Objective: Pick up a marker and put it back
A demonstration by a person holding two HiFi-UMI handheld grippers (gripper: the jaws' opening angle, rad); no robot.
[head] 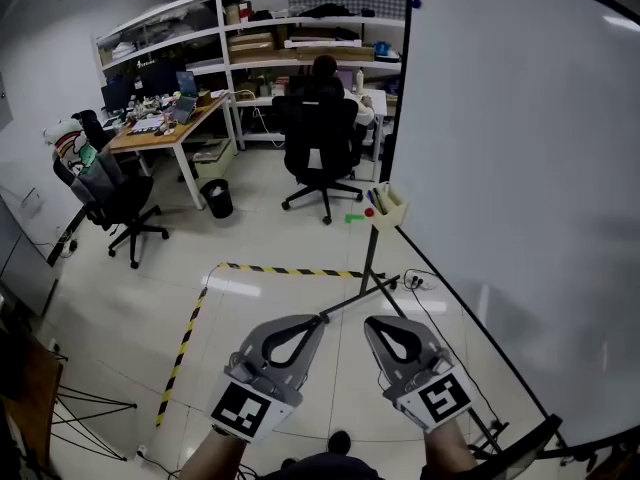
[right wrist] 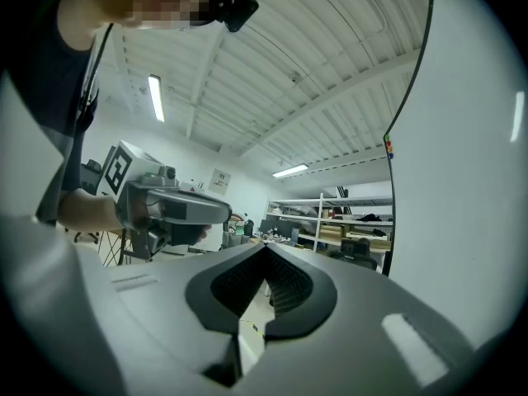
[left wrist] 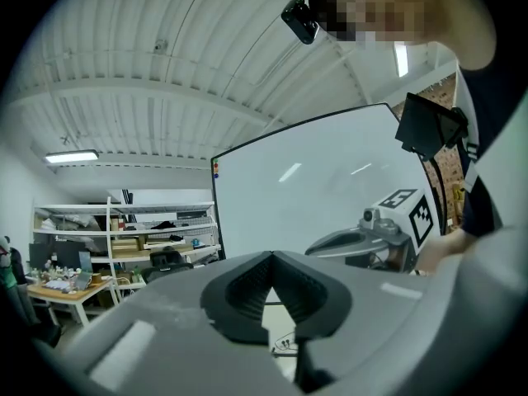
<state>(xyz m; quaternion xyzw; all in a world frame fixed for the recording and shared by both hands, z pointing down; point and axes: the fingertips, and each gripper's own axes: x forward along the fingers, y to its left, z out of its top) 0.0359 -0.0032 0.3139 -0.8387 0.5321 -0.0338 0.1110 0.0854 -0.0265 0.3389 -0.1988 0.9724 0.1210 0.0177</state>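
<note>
A beige holder (head: 389, 205) hangs at the whiteboard's (head: 520, 168) left edge, above its stand, with marker ends (head: 371, 209) sticking out of it. Both grippers are low in the head view, side by side over the floor, well short of the holder. My left gripper (head: 319, 319) is shut, its tips meeting with nothing between them (left wrist: 272, 255). My right gripper (head: 369, 323) is shut and empty as well (right wrist: 266, 247). Each gripper view shows the other gripper alongside.
The whiteboard's stand legs (head: 372, 286) and a power strip (head: 415, 282) lie on the floor ahead. Black-yellow tape (head: 290, 270) marks the tiles. A person sits in an office chair (head: 322, 138) at the shelves (head: 300, 28). A desk (head: 165, 128), another chair (head: 115, 203) and a bin (head: 217, 198) stand left.
</note>
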